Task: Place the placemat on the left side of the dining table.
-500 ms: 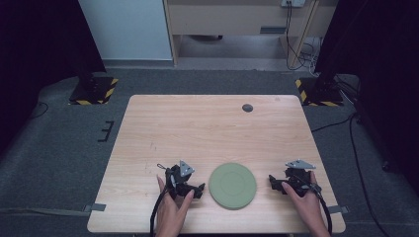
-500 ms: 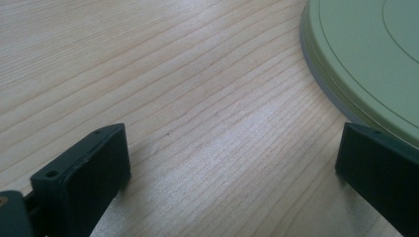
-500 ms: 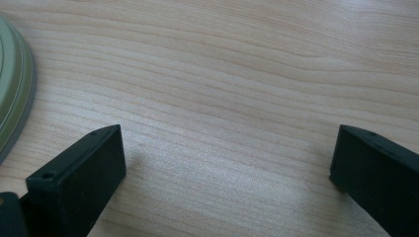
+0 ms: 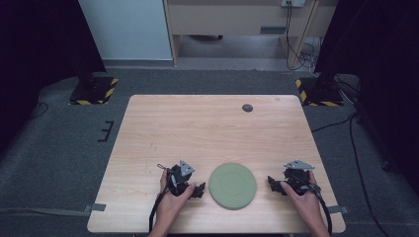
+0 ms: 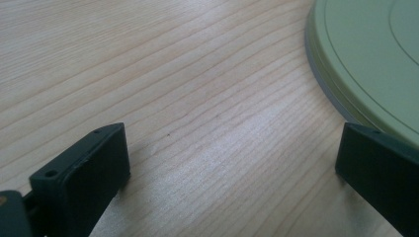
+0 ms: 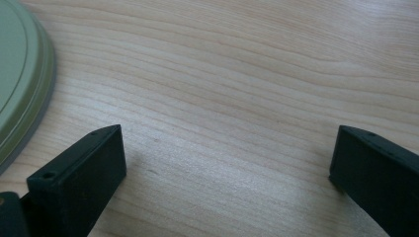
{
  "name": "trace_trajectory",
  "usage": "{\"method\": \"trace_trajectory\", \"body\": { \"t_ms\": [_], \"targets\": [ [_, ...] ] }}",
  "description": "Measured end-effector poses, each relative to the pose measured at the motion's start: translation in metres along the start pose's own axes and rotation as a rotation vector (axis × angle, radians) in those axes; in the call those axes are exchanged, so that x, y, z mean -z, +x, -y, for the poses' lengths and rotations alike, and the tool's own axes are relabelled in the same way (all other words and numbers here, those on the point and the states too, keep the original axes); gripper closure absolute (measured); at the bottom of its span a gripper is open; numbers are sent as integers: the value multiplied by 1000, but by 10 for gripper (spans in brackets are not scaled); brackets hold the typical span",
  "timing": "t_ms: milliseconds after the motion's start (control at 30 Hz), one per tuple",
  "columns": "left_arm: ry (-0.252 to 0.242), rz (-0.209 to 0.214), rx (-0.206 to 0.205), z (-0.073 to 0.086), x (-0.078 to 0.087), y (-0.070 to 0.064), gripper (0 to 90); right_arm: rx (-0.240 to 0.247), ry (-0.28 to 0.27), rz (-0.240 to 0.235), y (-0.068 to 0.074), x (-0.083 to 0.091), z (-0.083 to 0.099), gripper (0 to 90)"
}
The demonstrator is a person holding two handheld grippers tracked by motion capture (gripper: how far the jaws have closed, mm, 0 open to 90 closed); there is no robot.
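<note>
Nothing moved: green plate (image 4: 232, 185) lies bare between both spread hand-held grippers

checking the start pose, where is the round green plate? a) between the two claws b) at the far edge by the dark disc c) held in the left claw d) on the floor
a: the round green plate lies flat on the wooden table between the left claw and the right claw, both open and holding nothing.

The plate (image 4: 232, 185) lies between the left tool (image 4: 199, 189) and right tool (image 4: 274, 183).
</note>
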State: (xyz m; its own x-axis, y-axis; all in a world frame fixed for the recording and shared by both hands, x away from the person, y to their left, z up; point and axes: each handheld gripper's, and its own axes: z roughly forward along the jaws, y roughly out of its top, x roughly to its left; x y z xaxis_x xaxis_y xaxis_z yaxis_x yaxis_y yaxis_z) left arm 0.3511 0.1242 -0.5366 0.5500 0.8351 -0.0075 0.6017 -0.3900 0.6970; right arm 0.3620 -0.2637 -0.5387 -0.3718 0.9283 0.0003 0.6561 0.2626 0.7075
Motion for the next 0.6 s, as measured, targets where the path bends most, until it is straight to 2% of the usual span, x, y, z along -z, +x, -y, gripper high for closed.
{"method": "trace_trajectory", "body": {
  "t_ms": [167, 300, 400, 433, 467, 533, 600],
  "targets": [
    [0, 10, -9, 0, 1, 1, 0, 26, -21, 5, 2, 2, 0, 44],
    [-11, 22, -33, 1, 2, 1, 9, 33, -43, -25, 7, 6, -1, 45],
    [-28, 44, -52, 2, 4, 0, 39, 48, -62, -55, 12, 11, -3, 45],
    [-46, 72, -50, 3, 6, -2, 39, 55, -73, -69, 15, 14, -3, 45],
    [-46, 72, -50, 3, 6, -2, 39, 55, -73, -69, 15, 14, -3, 45],
    [-62, 99, -66, 2, 8, -9, 37, 73, -82, -88, 19, 17, -2, 44],
    [-77, 107, -67, 1, 10, -13, 40, 80, -80, -99, 22, 17, -1, 46]
  ]
}}
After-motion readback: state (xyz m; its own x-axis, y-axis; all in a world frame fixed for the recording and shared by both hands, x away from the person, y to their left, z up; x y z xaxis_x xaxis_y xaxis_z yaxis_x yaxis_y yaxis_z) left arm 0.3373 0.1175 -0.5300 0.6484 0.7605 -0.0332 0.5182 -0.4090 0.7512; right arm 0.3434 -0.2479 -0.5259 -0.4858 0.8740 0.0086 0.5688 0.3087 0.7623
